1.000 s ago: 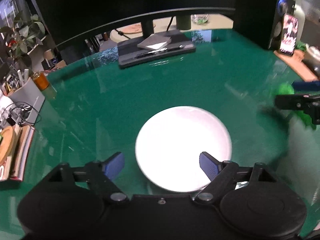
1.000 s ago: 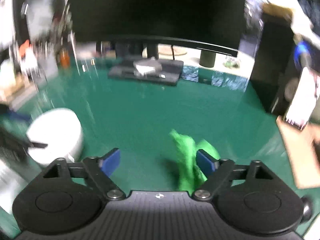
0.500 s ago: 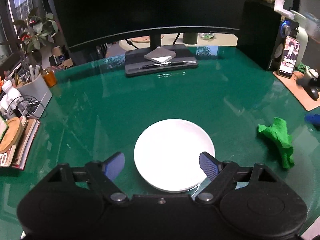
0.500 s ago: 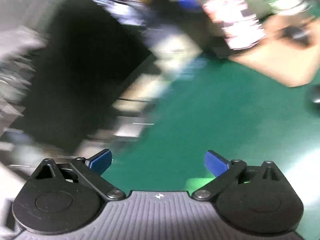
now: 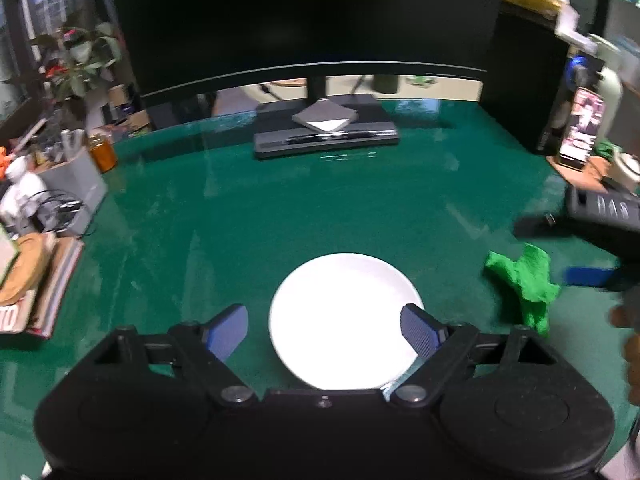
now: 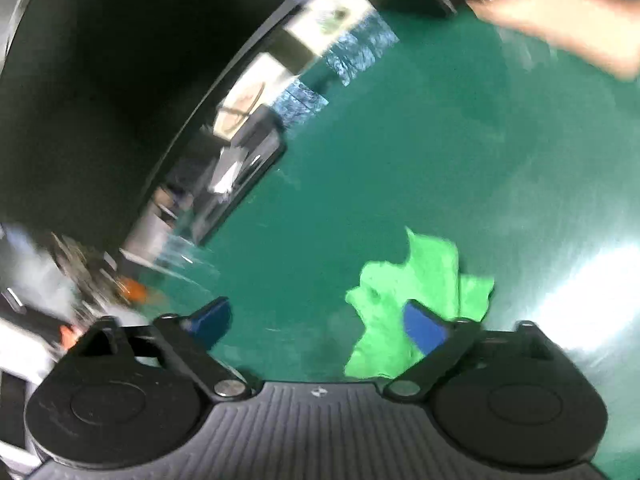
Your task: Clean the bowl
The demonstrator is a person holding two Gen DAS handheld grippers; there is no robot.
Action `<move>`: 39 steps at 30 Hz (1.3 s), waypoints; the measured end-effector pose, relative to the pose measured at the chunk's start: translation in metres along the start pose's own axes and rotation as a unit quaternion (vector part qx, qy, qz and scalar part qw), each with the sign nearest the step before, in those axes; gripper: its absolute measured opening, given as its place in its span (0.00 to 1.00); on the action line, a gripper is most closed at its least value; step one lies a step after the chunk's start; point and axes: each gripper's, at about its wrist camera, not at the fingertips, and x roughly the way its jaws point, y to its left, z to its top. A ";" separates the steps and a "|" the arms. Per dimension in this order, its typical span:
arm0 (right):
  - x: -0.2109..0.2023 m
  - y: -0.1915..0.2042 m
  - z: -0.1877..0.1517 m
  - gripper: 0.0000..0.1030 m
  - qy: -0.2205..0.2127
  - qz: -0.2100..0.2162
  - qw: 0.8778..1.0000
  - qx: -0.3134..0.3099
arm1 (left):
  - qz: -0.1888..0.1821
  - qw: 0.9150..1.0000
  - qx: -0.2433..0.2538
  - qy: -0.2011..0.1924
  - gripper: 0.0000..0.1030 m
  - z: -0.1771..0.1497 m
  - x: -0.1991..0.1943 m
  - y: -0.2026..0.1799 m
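Right tongs (image 6: 320, 326) tilted, spread wide over cloth (image 6: 420, 292).

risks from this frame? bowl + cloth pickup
1. The right tongs are open, with only one finger over the green cloth; closing now may pinch just an edge.
2. The right wrist view is motion-blurred, so aim could drift.
3. The white bowl sits loose between the open left tongs on glossy green table; it may slide when wiped.

Little can be read. At the lower left edge of the left wrist view, large white letters ending in "TO" stand on the red cover of a magazine (image 5: 16, 318); the rest is cut off.
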 end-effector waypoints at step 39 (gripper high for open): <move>-0.070 0.060 -0.054 1.00 0.045 -0.203 0.960 -0.186 | 0.033 0.998 -0.003 0.059 1.00 -0.004 -0.041 -0.008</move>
